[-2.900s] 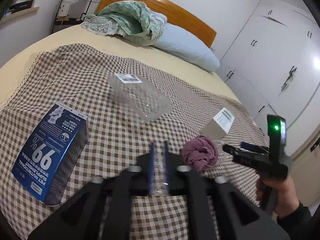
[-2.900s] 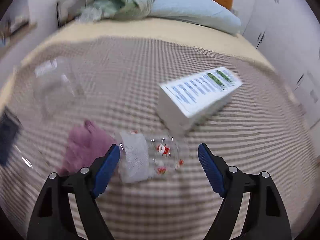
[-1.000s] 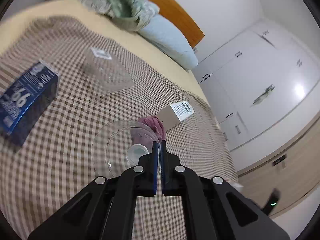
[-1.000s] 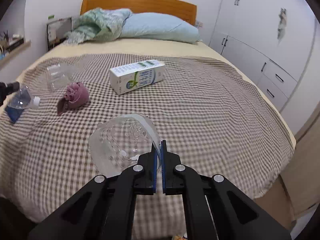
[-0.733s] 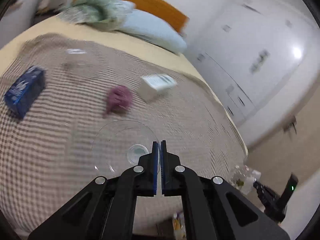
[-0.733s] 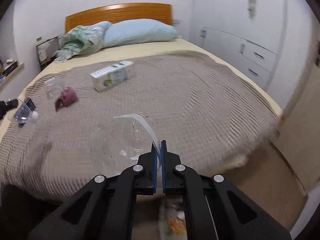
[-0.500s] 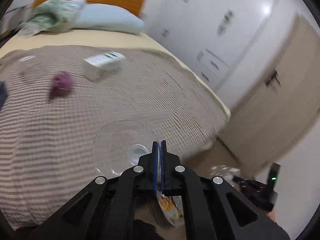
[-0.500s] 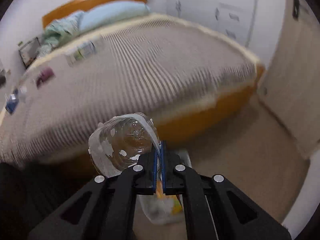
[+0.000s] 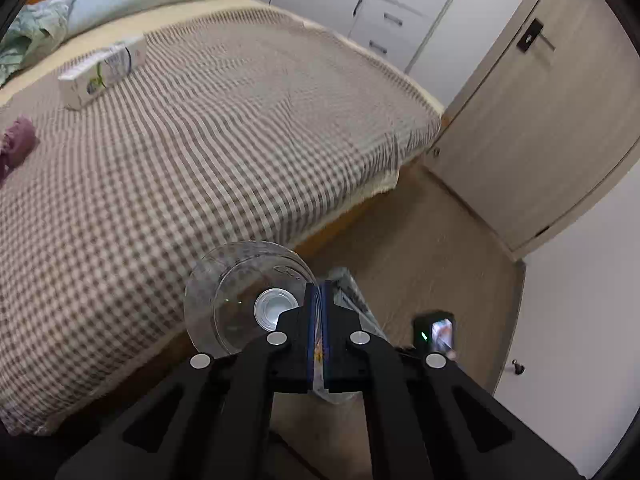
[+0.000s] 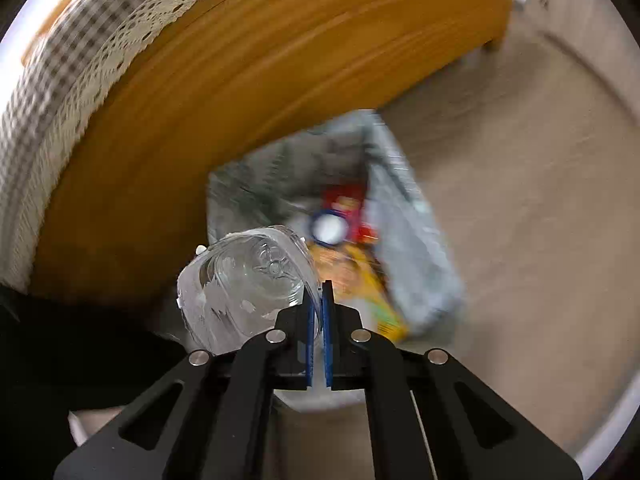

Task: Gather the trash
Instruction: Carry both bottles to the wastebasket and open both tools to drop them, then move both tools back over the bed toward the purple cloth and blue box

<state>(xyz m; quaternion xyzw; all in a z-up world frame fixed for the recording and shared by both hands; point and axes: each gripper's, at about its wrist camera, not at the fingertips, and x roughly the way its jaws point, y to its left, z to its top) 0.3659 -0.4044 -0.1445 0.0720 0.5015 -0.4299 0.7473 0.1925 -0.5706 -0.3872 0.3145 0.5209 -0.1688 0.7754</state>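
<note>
My left gripper (image 9: 317, 292) is shut on the rim of a clear plastic cup (image 9: 244, 296) and holds it over the foot edge of the bed, beside the trash bag (image 9: 356, 304). My right gripper (image 10: 318, 292) is shut on a clear crumpled bottle (image 10: 244, 284) and holds it right above the open trash bag (image 10: 404, 240) on the floor. The bag holds yellow and red packaging (image 10: 352, 272). The right gripper's body (image 9: 434, 332) shows low in the left wrist view.
A white carton (image 9: 102, 72) and a purple cloth (image 9: 16, 144) lie on the checked bedspread (image 9: 200, 140). The wooden bed frame (image 10: 240, 92) stands next to the bag. A door (image 9: 540, 112) and white drawers (image 9: 380, 20) lie beyond the wood floor (image 9: 432, 248).
Both grippers have swung from over the bed to its foot, each still shut on its item. The right one has tipped down over the trash bag.
</note>
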